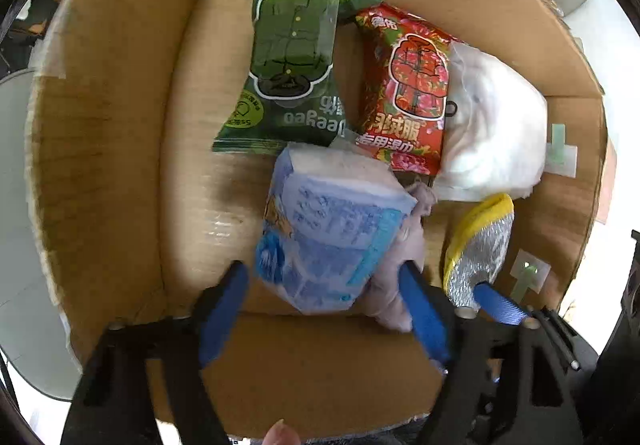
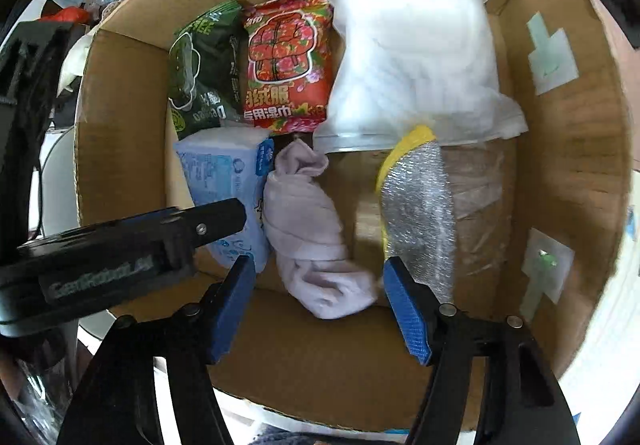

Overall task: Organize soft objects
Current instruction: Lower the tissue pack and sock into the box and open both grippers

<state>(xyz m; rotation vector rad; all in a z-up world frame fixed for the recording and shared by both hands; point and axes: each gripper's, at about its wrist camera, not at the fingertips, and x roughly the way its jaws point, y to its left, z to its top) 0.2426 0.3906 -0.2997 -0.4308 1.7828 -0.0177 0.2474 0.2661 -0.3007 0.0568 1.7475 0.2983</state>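
The cardboard box (image 2: 120, 117) holds green (image 1: 288, 61) and red wet-wipe packs (image 1: 404, 89), a white bag (image 2: 408, 57), a scouring sponge (image 2: 416, 205), rolled socks (image 2: 308, 229) and a blue tissue pack (image 1: 328, 229). Left gripper (image 1: 326, 305) straddles the tissue pack, parted; right gripper (image 2: 320, 305) gapes wide, holding nothing.

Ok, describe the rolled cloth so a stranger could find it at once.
Look inside the cardboard box, along its near side. The rolled cloth lies between the blue tissue pack and the silver-and-yellow scrubber. It is the only pale lilac fabric bundle, unwrapped and twisted.
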